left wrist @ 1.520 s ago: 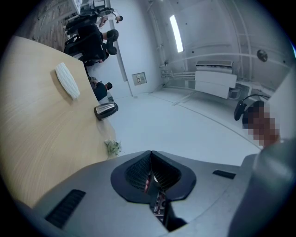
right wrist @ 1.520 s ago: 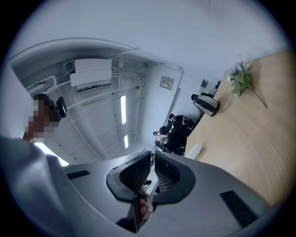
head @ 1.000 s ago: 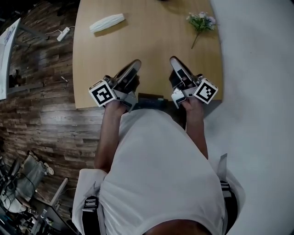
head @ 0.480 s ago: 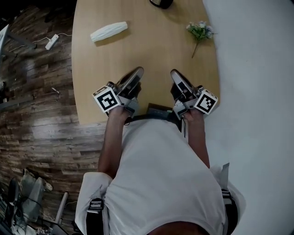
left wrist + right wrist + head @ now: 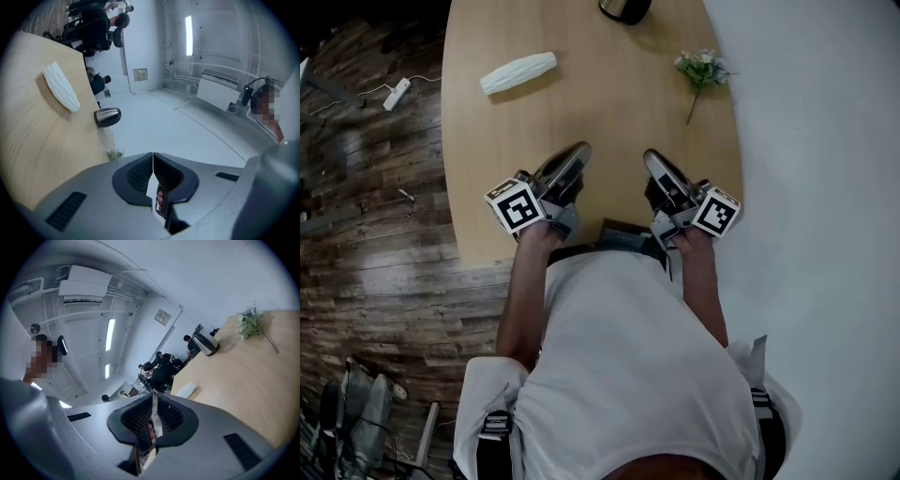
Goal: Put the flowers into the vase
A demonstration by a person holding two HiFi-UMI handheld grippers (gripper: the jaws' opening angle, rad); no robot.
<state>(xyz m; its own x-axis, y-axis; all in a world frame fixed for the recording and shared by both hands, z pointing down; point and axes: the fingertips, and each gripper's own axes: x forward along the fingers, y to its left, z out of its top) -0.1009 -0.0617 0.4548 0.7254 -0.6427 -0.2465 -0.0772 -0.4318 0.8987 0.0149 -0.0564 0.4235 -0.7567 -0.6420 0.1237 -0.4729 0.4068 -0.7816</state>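
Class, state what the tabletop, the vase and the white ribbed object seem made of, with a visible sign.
Tabletop: light wood or laminate, matt; fine straight grain.
Vase: probably metal, glossy; streaked highlights.
White ribbed object: perhaps pleated fabric or paper, matt; parallel ridges.

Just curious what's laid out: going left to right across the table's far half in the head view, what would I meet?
White cloth → dark metal cup → flowers.
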